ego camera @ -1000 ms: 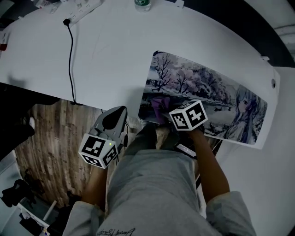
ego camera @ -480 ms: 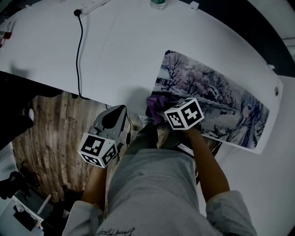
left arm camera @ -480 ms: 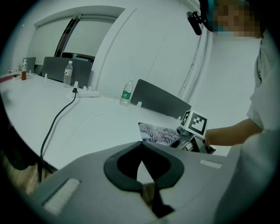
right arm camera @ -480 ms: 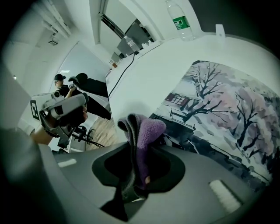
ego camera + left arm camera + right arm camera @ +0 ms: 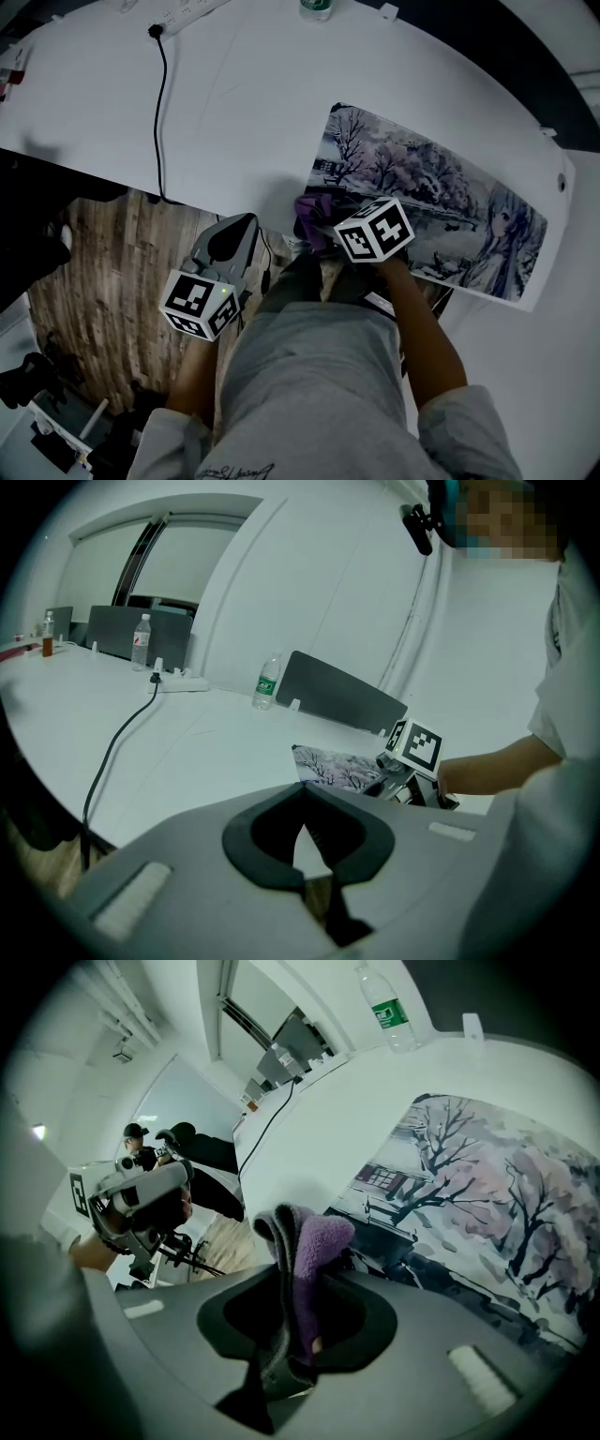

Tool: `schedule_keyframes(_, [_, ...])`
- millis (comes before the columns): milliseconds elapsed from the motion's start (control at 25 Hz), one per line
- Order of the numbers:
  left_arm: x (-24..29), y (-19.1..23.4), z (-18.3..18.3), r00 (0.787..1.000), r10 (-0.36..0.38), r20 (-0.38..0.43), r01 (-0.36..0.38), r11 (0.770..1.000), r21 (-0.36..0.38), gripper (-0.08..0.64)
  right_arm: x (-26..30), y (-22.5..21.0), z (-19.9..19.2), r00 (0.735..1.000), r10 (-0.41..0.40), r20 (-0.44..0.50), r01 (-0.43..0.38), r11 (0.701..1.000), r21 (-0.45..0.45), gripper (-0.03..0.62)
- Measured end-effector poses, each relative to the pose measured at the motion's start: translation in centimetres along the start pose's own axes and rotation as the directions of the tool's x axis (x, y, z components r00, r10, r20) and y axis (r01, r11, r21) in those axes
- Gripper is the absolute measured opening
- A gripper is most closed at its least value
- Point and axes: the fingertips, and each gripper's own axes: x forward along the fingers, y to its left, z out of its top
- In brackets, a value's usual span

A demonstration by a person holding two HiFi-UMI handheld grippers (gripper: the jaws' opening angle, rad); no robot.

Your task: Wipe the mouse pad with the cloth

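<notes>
White table [image 5: 234, 112] under a long mouse pad [image 5: 431, 197] printed with wintry trees, seen whole only from the head view. Off the table's near edge, above wooden floor, left gripper [image 5: 242, 225]; in its own view, jaws pressed together on nothing. At the pad's near-left corner, right gripper [image 5: 319, 227]; shown close only in its own view, jaws pinching a folded purple cloth [image 5: 305, 1260].

The mouse pad [image 5: 441, 202] is laid flat and slantwise on the white worktop [image 5: 234, 103], its near long edge along the worktop's rim. It is long and rectangular, printed with grey-violet trees, a house and a drawn figure at its right end. The cloth [image 5: 305, 1251], purple and grey, is bunched and clamped in the right hand-held gripper [image 5: 298, 1269], at the pad's near left corner.
</notes>
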Motion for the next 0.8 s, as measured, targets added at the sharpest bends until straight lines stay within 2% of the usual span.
schedule_keyframes(160, [0.6, -1.0, 0.8, 1.000, -0.016, -0.006, 0.016, 1.000, 0.026, 0.015, -1.7, -0.3, 0.0, 0.999, 0.007, 0.054, -0.009, 1.000, 0.022, 0.101])
schedule_keyframes(400, [3.3, -4.7, 2.3, 0.997, -0.072, -0.008, 0.073, 0.995, 0.073, 0.015, -7.0, -2.3, -0.6, 0.986, -0.049, 0.160, 0.048, 0.999, 0.012, 0.101])
schedule_keyframes(560, [5.2, -8.5, 3.0, 0.992, -0.125, -0.021, 0.127, 0.986, 0.108, 0.015, -11.4, -4.5, -1.1, 0.963, -0.113, 0.246, 0.108, 0.994, 0.034, 0.101])
schedule_keyframes(800, [6.9, -13.3, 4.2, 0.986, -0.167, -0.019, 0.168, 0.974, 0.151, 0.015, -17.4, -5.9, -2.4, 0.912, -0.186, 0.366, 0.180, 0.982, 0.051, 0.101])
